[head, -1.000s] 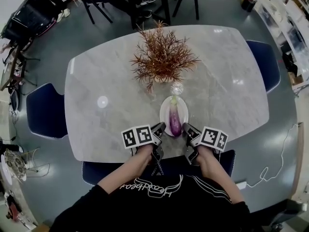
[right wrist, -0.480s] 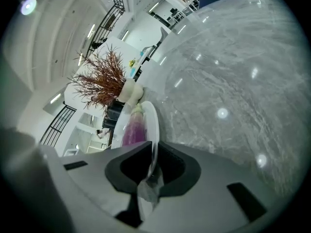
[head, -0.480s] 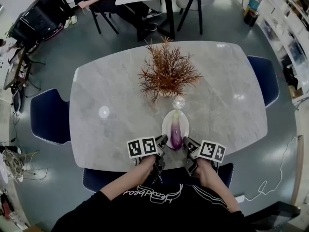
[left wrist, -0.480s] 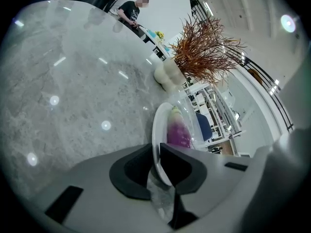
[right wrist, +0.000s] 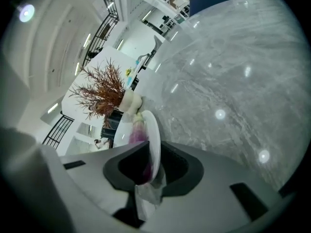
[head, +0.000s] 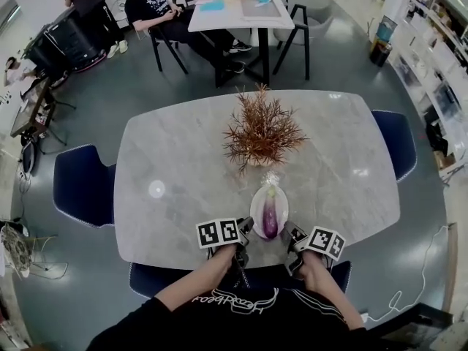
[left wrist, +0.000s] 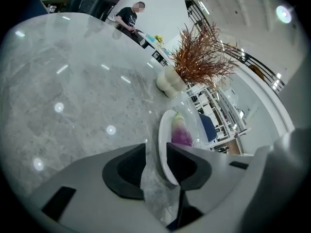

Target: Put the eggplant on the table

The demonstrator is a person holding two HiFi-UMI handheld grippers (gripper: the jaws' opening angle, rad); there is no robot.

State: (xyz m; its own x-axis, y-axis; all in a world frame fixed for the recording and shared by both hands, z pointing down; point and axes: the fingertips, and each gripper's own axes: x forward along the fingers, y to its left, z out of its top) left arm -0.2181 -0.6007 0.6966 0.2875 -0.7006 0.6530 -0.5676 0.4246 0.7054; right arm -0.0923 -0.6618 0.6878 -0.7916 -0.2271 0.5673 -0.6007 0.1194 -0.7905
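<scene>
Directly behind the plate (head: pixel 256 209) (eggplant (head: pixel 270 218) aboard) stands a dried plant (head: pixel 262 130).

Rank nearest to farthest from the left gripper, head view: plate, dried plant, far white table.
The left gripper has just opened its jaws, with the plate rim between them.
1. plate, right at the jaws
2. dried plant, beyond the plate, straight ahead
3. far white table, top of the view

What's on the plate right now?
One purple eggplant lies lengthwise on the plate, wrapped in clear plastic that bunches at its far end. Nothing else shows on the plate. Its middle, under the eggplant, is covered and cannot be seen.
</scene>
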